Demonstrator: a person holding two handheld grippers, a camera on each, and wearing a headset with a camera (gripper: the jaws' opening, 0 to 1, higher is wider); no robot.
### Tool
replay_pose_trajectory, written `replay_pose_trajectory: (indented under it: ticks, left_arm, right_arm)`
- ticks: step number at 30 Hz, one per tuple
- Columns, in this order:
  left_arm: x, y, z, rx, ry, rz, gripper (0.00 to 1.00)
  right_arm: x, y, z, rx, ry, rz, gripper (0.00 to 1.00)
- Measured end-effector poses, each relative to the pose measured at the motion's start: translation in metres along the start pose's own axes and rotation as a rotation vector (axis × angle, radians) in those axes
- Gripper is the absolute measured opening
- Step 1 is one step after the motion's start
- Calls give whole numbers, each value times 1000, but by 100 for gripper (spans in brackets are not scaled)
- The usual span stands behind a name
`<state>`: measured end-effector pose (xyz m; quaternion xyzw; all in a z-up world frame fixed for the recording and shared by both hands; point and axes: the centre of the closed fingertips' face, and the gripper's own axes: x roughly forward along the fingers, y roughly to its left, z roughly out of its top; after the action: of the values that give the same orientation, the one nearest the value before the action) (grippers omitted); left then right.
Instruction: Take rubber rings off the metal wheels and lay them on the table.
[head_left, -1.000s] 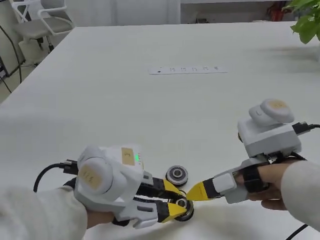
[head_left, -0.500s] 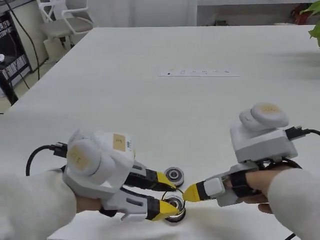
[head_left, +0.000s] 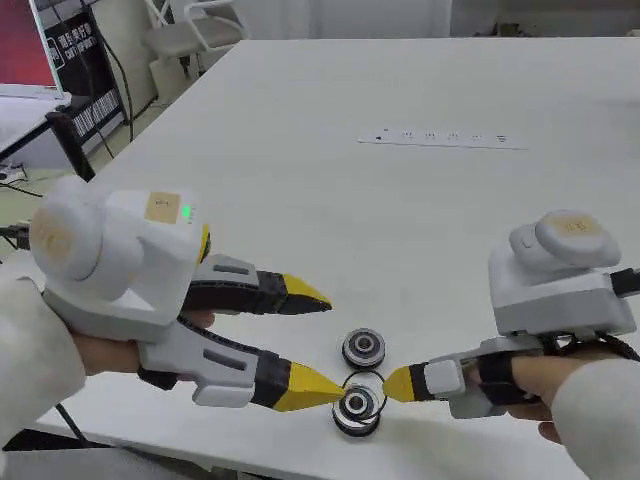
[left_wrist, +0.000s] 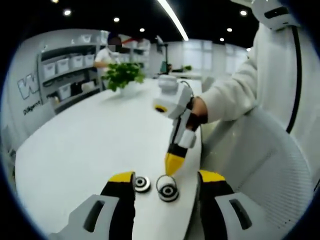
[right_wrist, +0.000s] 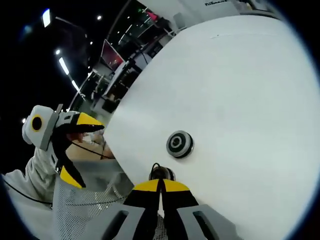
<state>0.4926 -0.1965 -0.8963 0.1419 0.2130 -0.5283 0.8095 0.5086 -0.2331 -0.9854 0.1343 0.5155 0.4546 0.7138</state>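
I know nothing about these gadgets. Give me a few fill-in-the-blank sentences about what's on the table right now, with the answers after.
1. The table holds ___ metal wheels.
2. The left gripper is ___, holding nothing.
3. The right gripper has its jaws ___ on a thin rubber ring at the near wheel.
4. Every jaw tip is coloured ___.
Missing words: two; open; shut; yellow.

left hand-held gripper (head_left: 332, 342), right hand-held gripper (head_left: 389, 384): white, yellow-tipped | sleeves (head_left: 605, 410) white
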Motion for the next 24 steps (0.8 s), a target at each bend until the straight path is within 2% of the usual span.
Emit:
replay_pose_trajectory:
  ticks: [3,6,11,15,18,24]
  left_arm:
    - [-15,2,4,7,-9,40,59]
    - [-31,3,2,-3,-6,78,63]
    - [-56,5,-6,-14,25,154,65]
    - [-72,6,-19,-62,48,222,66]
    - [-81,8,-26,-108,29,282,68]
    - [-85,7,-40,-131,31,298,72]
  right_arm:
    - [-3,3,4,11,-18,17,0]
    - [-5,7,7,2,-34,22,0]
    - [-8,13,13,-6,-57,42,0]
    - [-10,22,17,-30,-74,62,0]
    - [-10,28,19,-36,-82,81,0]
    - [-11,33,22,-56,-92,82,0]
